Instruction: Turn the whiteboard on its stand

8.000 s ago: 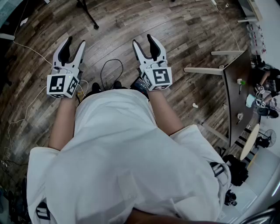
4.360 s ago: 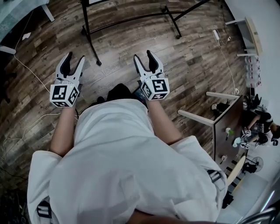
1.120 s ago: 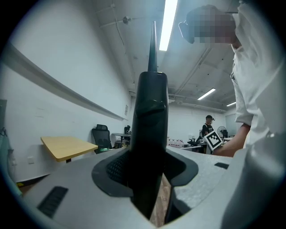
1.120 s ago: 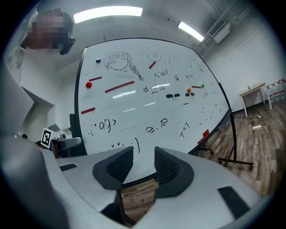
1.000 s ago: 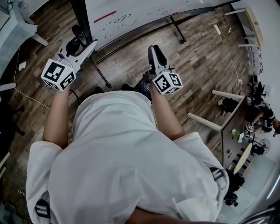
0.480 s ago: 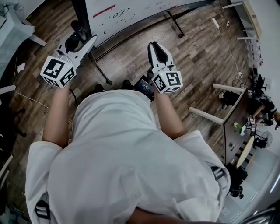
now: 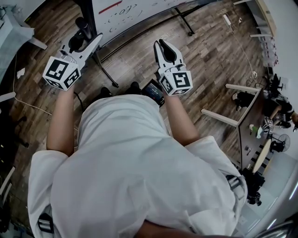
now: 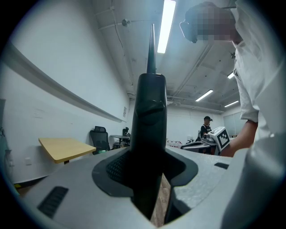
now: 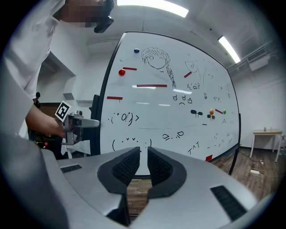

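Head view, whiteboard: the whiteboard (image 7: pixel 139 11) runs along the top edge, with a red strip and black scribbles on it, over the wooden floor (image 7: pixel 209 51).
Head view, left gripper: the left gripper (image 7: pixel 87 41) is held out level at the upper left, one jaw on each side of the black post (image 7: pixel 85 29) at the board's left end.
Head view, right gripper: the right gripper (image 7: pixel 162 44) points at the board from short of it, touching nothing, with its jaws almost together.
Head view, wearer: a white shirt (image 7: pixel 130 176) fills the lower half.

Left gripper view, grip: the post (image 8: pixel 149 134) stands upright between the pads, which are closed on it. It narrows to a thin edge at the top.
Left gripper view, room: a yellow tabletop (image 8: pixel 67 147) and a chair (image 8: pixel 99 136) are at the left. A person (image 8: pixel 206 127) stands far back.

Right gripper view, jaws: a narrow slit shows between the pads (image 9: pixel 127 167), with nothing in it. They have just been closing.
Right gripper view, whiteboard: the board (image 9: pixel 170 103) stands upright straight ahead and well apart from the jaws. It carries red strips, small magnets and a sketched head.
Right gripper view, left gripper: it sits at the board's dark left edge.
Right gripper view, side: a small table (image 9: pixel 266 134) stands far right.
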Demonstrator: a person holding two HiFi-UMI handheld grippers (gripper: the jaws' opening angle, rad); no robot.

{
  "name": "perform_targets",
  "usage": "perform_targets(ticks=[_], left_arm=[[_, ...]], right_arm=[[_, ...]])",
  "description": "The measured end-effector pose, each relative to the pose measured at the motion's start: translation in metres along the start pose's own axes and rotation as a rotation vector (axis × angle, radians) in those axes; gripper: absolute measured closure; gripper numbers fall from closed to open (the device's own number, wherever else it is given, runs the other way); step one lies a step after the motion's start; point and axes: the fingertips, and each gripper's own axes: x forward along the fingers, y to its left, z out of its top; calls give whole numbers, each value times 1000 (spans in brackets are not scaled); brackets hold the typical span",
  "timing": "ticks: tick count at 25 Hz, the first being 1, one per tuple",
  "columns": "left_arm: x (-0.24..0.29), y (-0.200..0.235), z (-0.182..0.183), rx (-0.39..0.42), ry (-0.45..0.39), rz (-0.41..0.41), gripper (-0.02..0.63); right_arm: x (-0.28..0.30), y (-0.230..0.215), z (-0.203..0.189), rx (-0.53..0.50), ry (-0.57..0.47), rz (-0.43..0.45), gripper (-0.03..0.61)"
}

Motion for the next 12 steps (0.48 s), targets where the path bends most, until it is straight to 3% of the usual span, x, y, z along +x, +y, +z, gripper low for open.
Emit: perform_targets(ticks=[12], left_arm=[[-1,-1,1,4,8,-16,422]], right_arm=[[12,-3,1,48,-20,110,528]])
